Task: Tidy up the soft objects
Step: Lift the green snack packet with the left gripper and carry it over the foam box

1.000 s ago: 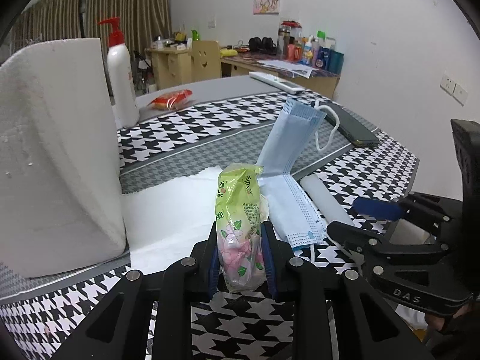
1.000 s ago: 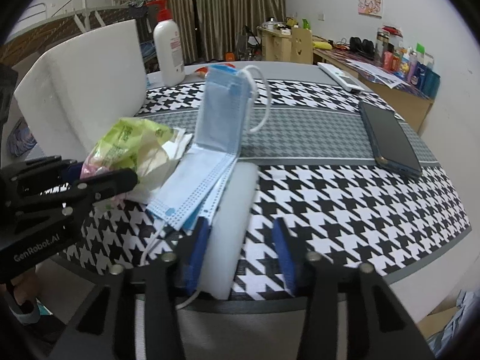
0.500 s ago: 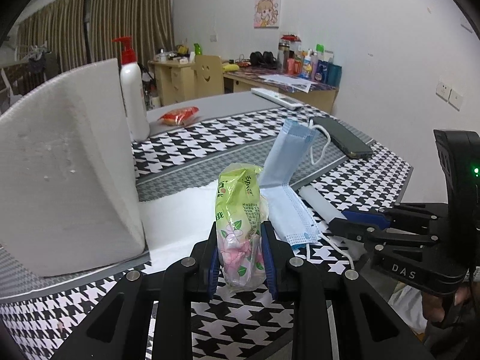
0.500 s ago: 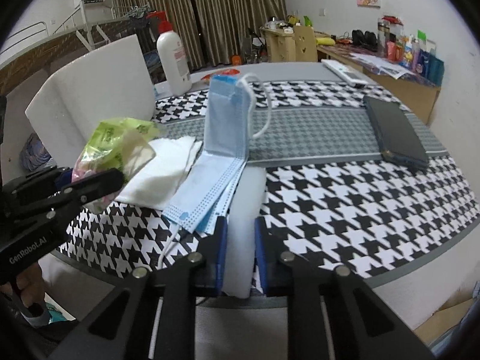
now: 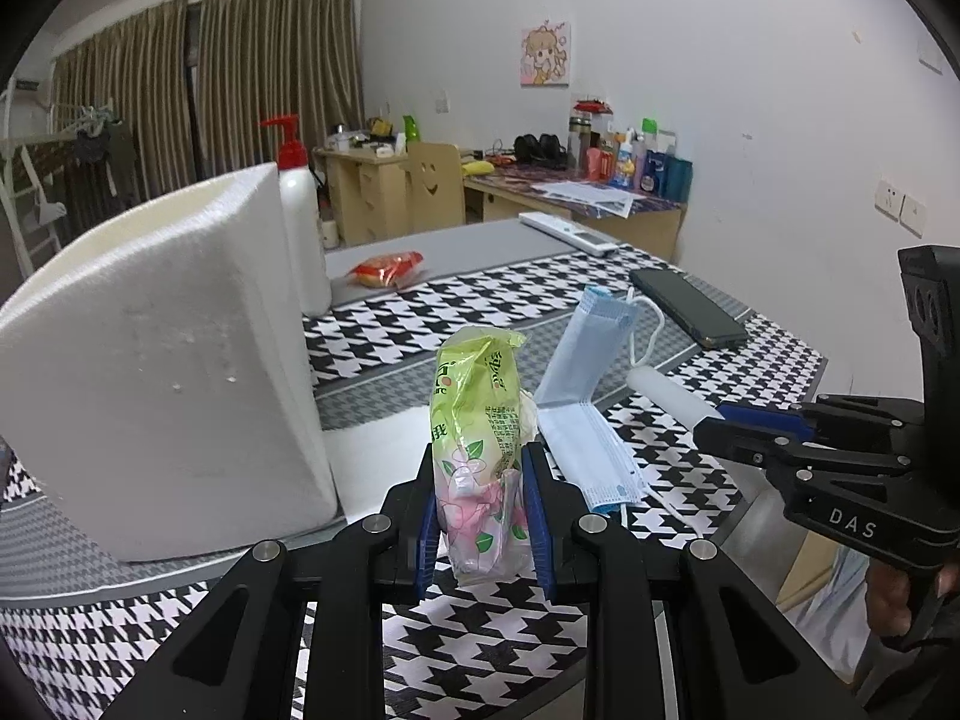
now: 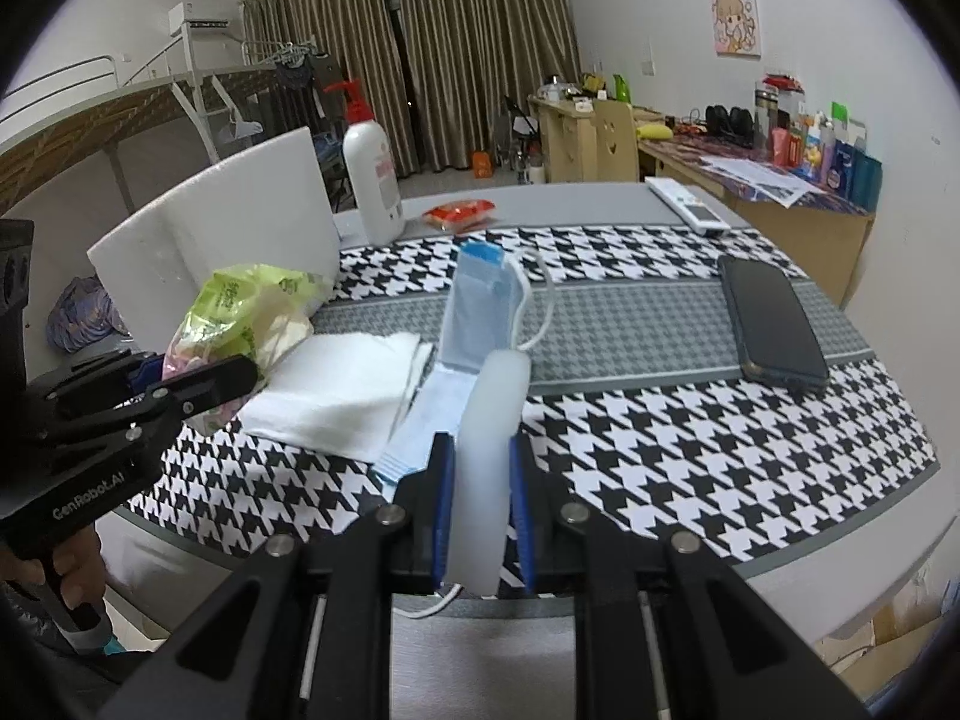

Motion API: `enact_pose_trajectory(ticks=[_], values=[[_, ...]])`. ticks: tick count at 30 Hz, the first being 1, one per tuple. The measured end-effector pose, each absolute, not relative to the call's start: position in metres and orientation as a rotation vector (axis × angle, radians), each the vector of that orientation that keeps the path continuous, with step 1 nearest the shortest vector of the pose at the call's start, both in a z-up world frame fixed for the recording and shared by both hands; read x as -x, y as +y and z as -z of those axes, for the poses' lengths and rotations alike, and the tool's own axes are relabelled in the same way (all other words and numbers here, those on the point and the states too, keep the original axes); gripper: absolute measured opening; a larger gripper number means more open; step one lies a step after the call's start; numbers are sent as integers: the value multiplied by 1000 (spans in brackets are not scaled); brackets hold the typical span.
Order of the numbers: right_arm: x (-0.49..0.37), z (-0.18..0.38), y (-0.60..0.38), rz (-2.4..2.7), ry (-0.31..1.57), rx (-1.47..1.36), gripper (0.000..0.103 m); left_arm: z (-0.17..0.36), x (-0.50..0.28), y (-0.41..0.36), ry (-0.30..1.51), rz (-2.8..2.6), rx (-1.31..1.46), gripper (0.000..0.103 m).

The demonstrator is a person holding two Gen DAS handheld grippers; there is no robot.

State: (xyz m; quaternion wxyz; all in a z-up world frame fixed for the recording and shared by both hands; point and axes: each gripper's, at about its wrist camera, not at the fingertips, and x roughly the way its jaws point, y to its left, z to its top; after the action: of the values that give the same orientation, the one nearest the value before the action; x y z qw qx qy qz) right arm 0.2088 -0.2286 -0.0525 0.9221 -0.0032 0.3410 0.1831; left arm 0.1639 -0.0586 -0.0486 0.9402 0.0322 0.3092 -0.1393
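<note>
My left gripper [image 5: 479, 513] is shut on a green and pink tissue pack [image 5: 477, 420] and holds it upright above the table's near edge; the pack also shows in the right wrist view [image 6: 240, 324]. My right gripper [image 6: 479, 510] is shut on a white foam strip [image 6: 489, 450], lifted off the table; the strip shows in the left wrist view [image 5: 669, 399]. A blue face mask [image 6: 474, 324] lies folded with one half standing up, beside a folded white cloth [image 6: 342, 396].
A big white foam block [image 5: 162, 372] stands at the left. Behind it is a pump bottle [image 6: 371, 171]. A red snack pack [image 6: 459, 213], a remote [image 6: 687, 204] and a dark phone [image 6: 771, 321] lie on the houndstooth table [image 6: 690, 450].
My right gripper closed on the white foam strip and lifted it. Both grippers rose and pulled back from the table. The left kept hold of the tissue pack.
</note>
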Motion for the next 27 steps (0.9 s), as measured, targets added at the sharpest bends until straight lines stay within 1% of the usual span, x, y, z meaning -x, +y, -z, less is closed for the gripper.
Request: enact_pose_trajectory(ticks=[16,27], values=[[-201,30,-220,-421,614,19,22,31,-154,-51,574,255,-74,27],[-201,10,-212,-447,548,36,22,7,-153,-44,522,259,-65,27]])
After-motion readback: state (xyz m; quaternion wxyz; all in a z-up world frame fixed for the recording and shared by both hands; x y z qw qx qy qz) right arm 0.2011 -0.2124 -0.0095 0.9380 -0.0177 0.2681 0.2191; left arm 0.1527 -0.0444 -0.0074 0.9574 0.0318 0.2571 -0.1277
